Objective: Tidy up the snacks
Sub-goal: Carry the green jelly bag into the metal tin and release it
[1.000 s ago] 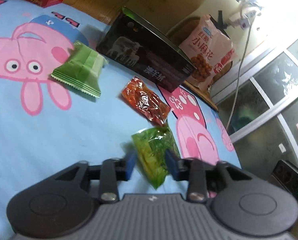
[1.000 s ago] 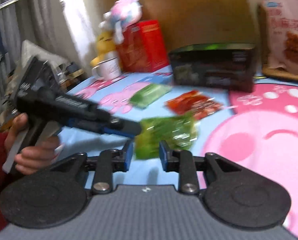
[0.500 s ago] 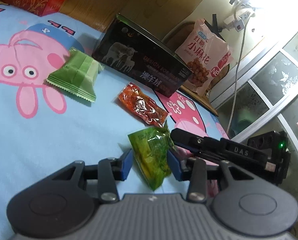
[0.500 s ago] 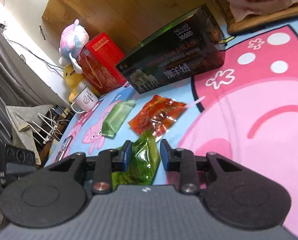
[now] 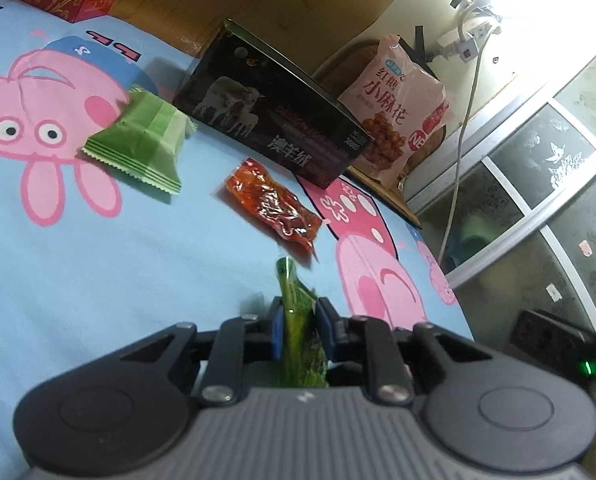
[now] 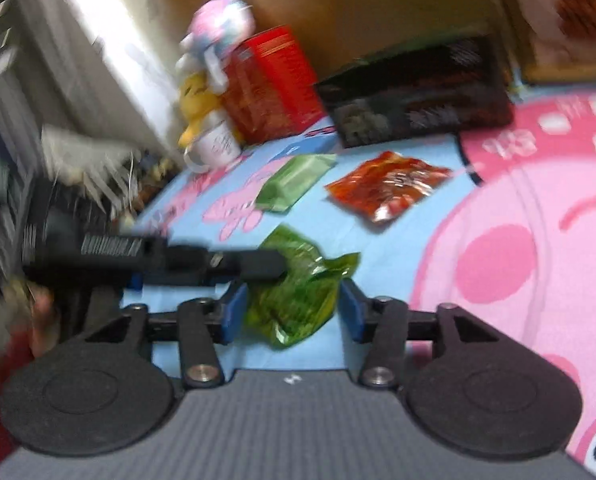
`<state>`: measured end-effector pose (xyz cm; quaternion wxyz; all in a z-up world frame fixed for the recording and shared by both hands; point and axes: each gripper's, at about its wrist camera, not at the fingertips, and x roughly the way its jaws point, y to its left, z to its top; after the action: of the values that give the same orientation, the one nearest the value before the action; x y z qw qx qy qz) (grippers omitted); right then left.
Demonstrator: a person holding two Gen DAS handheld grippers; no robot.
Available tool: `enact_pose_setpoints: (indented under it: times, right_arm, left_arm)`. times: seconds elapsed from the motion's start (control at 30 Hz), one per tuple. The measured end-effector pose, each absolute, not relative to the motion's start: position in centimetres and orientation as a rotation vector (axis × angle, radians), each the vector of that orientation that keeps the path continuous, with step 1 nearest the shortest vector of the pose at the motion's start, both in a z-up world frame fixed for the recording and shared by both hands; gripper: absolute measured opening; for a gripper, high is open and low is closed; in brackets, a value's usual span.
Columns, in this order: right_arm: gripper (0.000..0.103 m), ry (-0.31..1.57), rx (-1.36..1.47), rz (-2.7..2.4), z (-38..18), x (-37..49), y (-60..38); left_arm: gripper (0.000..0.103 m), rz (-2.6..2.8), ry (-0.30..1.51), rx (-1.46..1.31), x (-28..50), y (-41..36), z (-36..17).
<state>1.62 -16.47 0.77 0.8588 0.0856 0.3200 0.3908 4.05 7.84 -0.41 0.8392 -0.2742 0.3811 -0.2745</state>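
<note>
A clear green snack packet (image 5: 298, 320) stands on edge between the pads of my left gripper (image 5: 299, 330), whose jaws are closing and press on it. In the right wrist view the left gripper (image 6: 280, 266) reaches in from the left and pinches the same green packet (image 6: 298, 300). My right gripper (image 6: 294, 312) straddles the packet with its jaws opening, and its pads stand off the wrapper. A red packet (image 5: 272, 204) and a pale green wrapped packet (image 5: 142, 144) lie flat on the blue cartoon sheet (image 5: 98, 280).
A black box (image 5: 274, 120) stands behind the packets, with a pink snack bag (image 5: 401, 116) leaning on a wooden ledge to its right. A red box (image 6: 270, 84), plush toys (image 6: 214, 40) and a white mug (image 6: 218, 146) sit at the far left. A cable (image 5: 461, 148) hangs down on the right.
My left jaws have closed on the green packet, which now stands on edge. My right jaws have spread wide, and the right gripper has drawn back to the edge of the left view.
</note>
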Motion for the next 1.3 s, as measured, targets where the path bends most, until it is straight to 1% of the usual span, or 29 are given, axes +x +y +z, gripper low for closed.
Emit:
enact_pose_setpoints:
  times: [0.03,0.13,0.2,0.27,0.3,0.37,0.43,0.5,0.63,0.73,0.9,1.03,1.17,1.2,1.23,1.3]
  right_arm:
    - [0.066,0.652,0.103,0.820,1.0,1.0,-15.6]
    - [0.074,0.611,-0.075,0.809,0.9,-0.2,-13.8]
    - [0.073,0.594,-0.156,0.796,0.8,-0.3,-13.1]
    - [0.065,0.581,-0.187,0.781,0.7,-0.2,-12.9]
    - [0.053,0.577,-0.182,0.772,0.7,0.1,-13.0]
    - [0.048,0.587,-0.138,0.788,0.7,0.9,-13.5]
    - [0.041,0.577,-0.120,0.791,0.9,1.1,-13.3]
    - [0.040,0.536,-0.148,0.762,1.5,1.0,-12.8]
    - [0.040,0.444,-0.120,0.712,3.3,1.8,-13.7]
    - [0.039,0.350,-0.162,0.659,5.1,2.9,-13.7]
    - [0.038,0.258,-0.198,0.582,7.4,7.5,-13.9]
    - [0.038,0.236,-0.236,0.529,8.0,11.8,-13.6]
    - [0.039,0.273,-0.269,0.477,7.2,16.3,-13.4]
    - [0.041,0.285,-0.279,0.443,6.9,17.5,-13.4]
    - [0.048,0.313,-0.284,0.410,6.6,18.7,-13.5]
    - [0.048,0.366,-0.250,0.368,6.1,20.4,-14.1]
  left_arm:
    - [0.018,-0.582,0.812,-0.588,4.2,8.0,-0.5]
    - [0.018,-0.596,0.828,-0.608,4.7,8.5,-0.6]
    - [0.018,-0.601,0.835,-0.622,5.0,8.7,-0.7]
    - [0.017,-0.603,0.837,-0.636,5.2,9.0,-0.7]
    - [0.017,-0.611,0.834,-0.646,5.4,9.1,-0.6]
    - [0.017,-0.641,0.826,-0.666,5.7,9.2,-0.3]
    - [0.017,-0.649,0.822,-0.634,6.1,8.7,0.4]
    - [0.017,-0.663,0.801,-0.609,6.4,8.2,1.2]
    - [0.017,-0.710,0.731,-0.582,7.9,7.7,4.0]
    - [0.018,-0.736,0.670,-0.546,9.7,7.0,6.5]
    - [0.018,-0.746,0.573,-0.506,14.2,5.6,9.6]
    - [0.017,-0.741,0.545,-0.514,18.3,4.9,10.1]
    - [0.018,-0.686,0.564,-0.502,21.8,3.9,9.0]
    - [0.023,-0.646,0.570,-0.480,22.6,3.5,8.6]
    - [0.030,-0.594,0.580,-0.447,23.2,3.2,8.2]
    - [0.030,-0.509,0.593,-0.384,23.8,2.8,7.6]
